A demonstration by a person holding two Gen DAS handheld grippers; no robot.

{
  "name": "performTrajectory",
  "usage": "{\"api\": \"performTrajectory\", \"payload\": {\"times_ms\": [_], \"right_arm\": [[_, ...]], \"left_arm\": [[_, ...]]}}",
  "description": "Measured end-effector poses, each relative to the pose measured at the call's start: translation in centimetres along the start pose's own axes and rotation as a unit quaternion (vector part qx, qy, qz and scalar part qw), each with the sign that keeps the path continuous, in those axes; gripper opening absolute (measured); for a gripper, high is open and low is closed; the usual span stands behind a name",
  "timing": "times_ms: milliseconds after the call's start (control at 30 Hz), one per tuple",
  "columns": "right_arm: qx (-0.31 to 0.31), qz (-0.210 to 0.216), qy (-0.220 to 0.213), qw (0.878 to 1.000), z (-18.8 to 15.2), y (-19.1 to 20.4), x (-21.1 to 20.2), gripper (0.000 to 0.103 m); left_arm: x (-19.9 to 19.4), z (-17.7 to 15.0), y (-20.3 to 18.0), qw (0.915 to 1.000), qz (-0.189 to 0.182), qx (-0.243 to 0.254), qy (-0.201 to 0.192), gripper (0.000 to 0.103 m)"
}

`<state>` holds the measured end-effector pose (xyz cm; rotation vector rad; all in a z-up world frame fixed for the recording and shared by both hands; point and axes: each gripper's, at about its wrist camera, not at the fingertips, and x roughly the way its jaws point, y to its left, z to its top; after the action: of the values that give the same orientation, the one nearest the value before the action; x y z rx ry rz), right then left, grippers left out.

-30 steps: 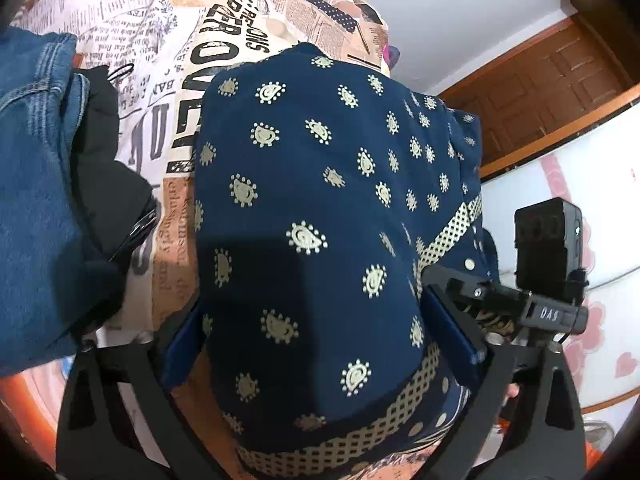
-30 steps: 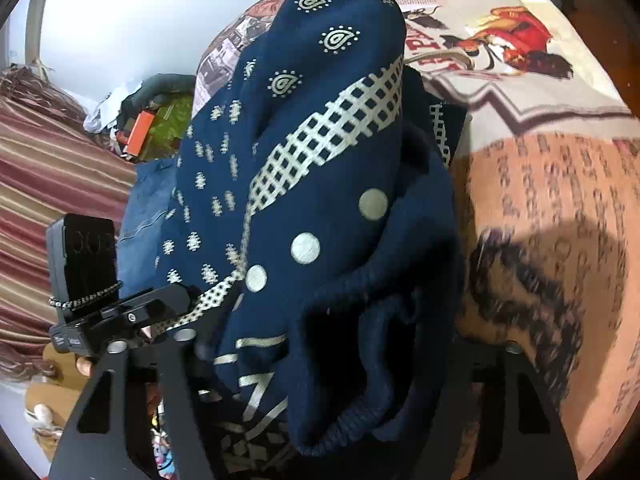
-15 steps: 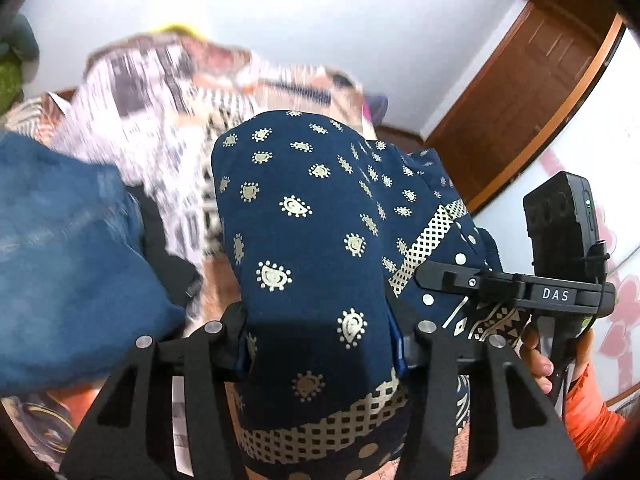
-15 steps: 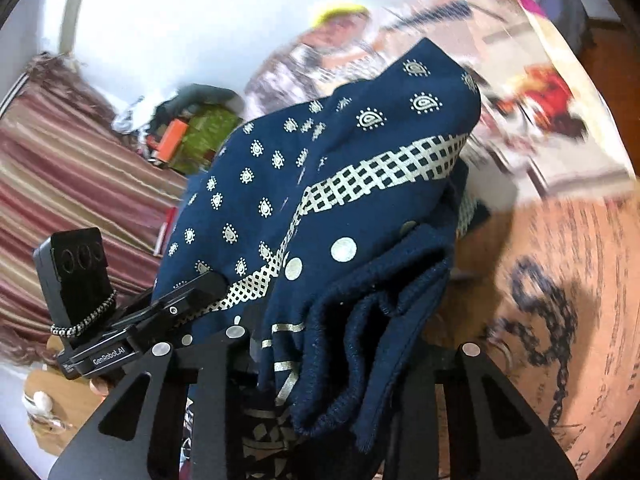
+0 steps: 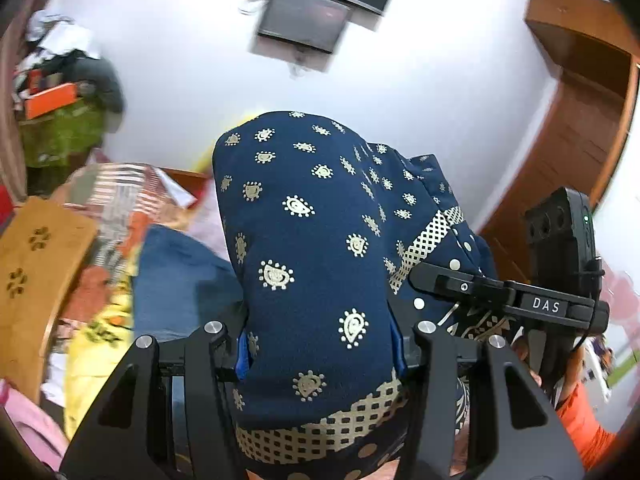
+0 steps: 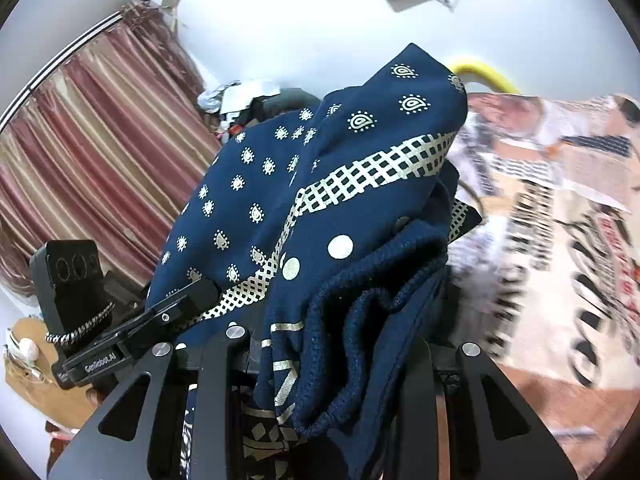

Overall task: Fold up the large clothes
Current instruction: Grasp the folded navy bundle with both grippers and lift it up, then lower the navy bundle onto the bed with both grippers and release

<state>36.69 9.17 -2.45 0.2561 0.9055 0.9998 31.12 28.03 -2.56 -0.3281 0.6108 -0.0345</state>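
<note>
A folded navy garment (image 5: pixel 312 240) with a cream paisley print and a checkered band fills both views. My left gripper (image 5: pixel 320 354) is shut on one side of the bundle, with its blue pads (image 5: pixel 241 352) pressed into the cloth. My right gripper (image 6: pixel 332 360) is shut on the other side, where the ribbed hem and dotted panel (image 6: pixel 360 320) bunch between its fingers. The garment (image 6: pixel 320 200) hangs in the air between the two grippers, above the bed. Each gripper's black body shows at the edge of the other's view.
A newspaper-print bedspread (image 6: pixel 560 208) lies below at the right. Blue jeans (image 5: pixel 180 280) and other clothes lie on the bed to the left. A striped curtain (image 6: pixel 100 160), a wooden door (image 5: pixel 580 140), a wall screen (image 5: pixel 312 12) and a paw-print wooden board (image 5: pixel 32 260) surround the bed.
Both grippers closed on the folded garment and lifted it off the bed. Both views tilted up from the bedspread toward the white wall.
</note>
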Motion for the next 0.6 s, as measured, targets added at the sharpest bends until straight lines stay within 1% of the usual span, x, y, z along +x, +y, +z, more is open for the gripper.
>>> {"api": "performTrajectory", "payload": {"times_ms": [33,67,133,167,233,267,333,367,433,467,500,533,600], "right_arm": [[0.002,0.007,0.002,1.000,-0.4,-0.3,0.6,0.029],[0.004,0.012,0.005,1.000,-0.3,-0.2,2.1,0.029],[0.011,0.015,0.021,1.000,-0.5,-0.5,5.5,0.029],[0.010,0.012,0.031,0.999,-0.8,-1.1,6.4,0.029],[0.004,-0.005,0.062,0.998,-1.4,-1.7,9.4,0.029],[-0.002,-0.016,0.080,0.997,-2.0,-2.2,10.9,0.029],[-0.013,-0.046,0.114,0.992,-3.1,-3.6,13.6,0.030],[-0.014,-0.053,0.124,0.991,-3.6,-4.4,14.6,0.032],[-0.014,-0.058,0.125,0.990,-4.5,-5.4,15.1,0.036],[-0.012,-0.063,0.119,0.991,-4.9,-5.9,14.9,0.041],[-0.011,-0.067,0.118,0.991,-5.1,-6.3,14.6,0.046],[-0.011,-0.072,0.118,0.990,-5.3,-6.3,14.3,0.048],[-0.027,-0.098,0.118,0.988,-6.0,-6.0,13.0,0.061]], "left_arm": [[0.0,0.1,1.2,1.0000,0.009,-0.004,-0.002,0.051],[0.3,0.0,2.4,0.9998,0.017,-0.009,0.000,0.051],[1.4,-0.6,4.9,0.9992,0.032,-0.021,0.013,0.051],[2.4,-0.9,5.9,0.9986,0.039,-0.028,0.025,0.051],[5.0,-1.9,8.4,0.9951,0.059,-0.045,0.066,0.052],[6.1,-2.5,9.6,0.9928,0.067,-0.052,0.084,0.054],[7.5,-3.8,11.3,0.9910,0.081,-0.046,0.096,0.061],[7.9,-4.6,11.6,0.9909,0.084,-0.037,0.099,0.065],[8.5,-5.1,11.9,0.9907,0.086,-0.020,0.104,0.073],[8.6,-5.1,12.0,0.9906,0.087,-0.016,0.105,0.079],[8.5,-5.3,11.8,0.9900,0.091,-0.011,0.108,0.082],[8.6,-5.4,11.5,0.9892,0.094,-0.008,0.112,0.083],[8.4,-5.5,11.2,0.9885,0.096,-0.006,0.116,0.084]]}}
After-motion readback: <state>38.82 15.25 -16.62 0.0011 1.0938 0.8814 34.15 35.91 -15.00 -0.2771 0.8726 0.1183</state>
